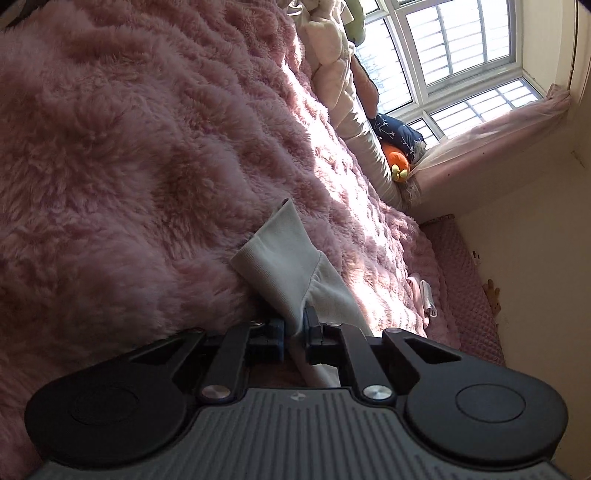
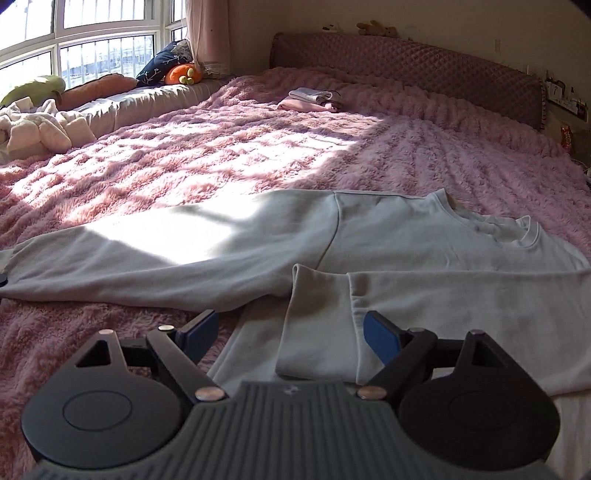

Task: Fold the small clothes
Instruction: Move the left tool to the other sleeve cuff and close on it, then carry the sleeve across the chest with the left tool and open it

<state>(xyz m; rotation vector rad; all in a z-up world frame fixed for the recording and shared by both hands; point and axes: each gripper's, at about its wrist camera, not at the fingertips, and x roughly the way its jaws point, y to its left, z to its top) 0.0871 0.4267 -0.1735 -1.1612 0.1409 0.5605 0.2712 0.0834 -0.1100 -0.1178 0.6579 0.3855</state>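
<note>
A pale grey sweatshirt (image 2: 424,236) lay spread flat on a fluffy pink blanket (image 2: 221,147) that covered the bed, its neckline toward the right in the right wrist view. One sleeve stretched out to the left across the blanket, partly in a bright patch of sun. The other sleeve was folded in over the body, and its ribbed cuff (image 2: 317,321) lay just in front of the right gripper (image 2: 295,338). That gripper's jaws stood wide apart, one blue pad on each side of the cuff, neither touching the cloth.

The left gripper (image 1: 294,332) had its jaws pinched tight on the end of the outstretched sleeve (image 1: 291,273), just behind its ribbed cuff, which stuck forward past the fingers over the blanket.

Farther up the bed, near the quilted headboard (image 2: 406,62), sat a small stack of folded clothes (image 2: 310,99), pink and white. Along the window (image 2: 92,44) ran a grey ledge with an orange soft toy (image 2: 183,74), a dark blue patterned cushion (image 2: 162,61) and a heap of cream cloth (image 2: 40,125). A pink curtain (image 2: 207,29) hung beside the window.
</note>
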